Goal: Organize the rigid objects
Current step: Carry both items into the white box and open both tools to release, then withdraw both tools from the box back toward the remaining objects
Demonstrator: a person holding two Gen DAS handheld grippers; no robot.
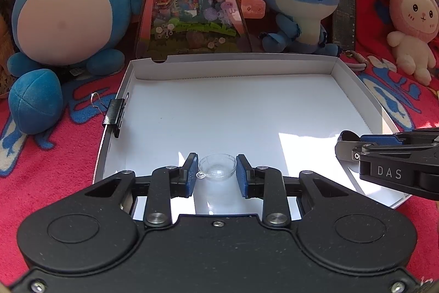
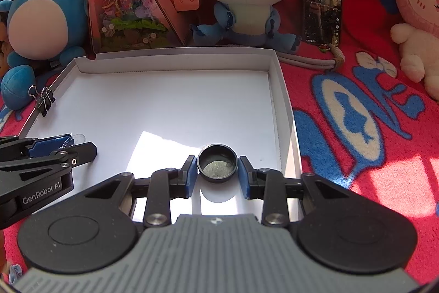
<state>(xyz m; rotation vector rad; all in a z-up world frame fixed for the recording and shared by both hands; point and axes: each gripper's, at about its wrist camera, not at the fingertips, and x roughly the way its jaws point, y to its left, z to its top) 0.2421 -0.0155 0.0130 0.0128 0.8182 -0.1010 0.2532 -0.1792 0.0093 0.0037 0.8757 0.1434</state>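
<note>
Your left gripper (image 1: 216,172) clamps the clear suction cup (image 1: 217,170) between its pads, while your right gripper (image 2: 217,169) grips the dark round cap (image 2: 217,163), both over the white box (image 2: 175,100).

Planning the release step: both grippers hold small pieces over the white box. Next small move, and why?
Probably lower and open. The left gripper grips the clear cup, the right gripper the dark round cap, both over the white box floor. Height above the floor is unclear, so ease down first.

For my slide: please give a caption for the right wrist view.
Right gripper holds a dark round cap over the white box.
</note>
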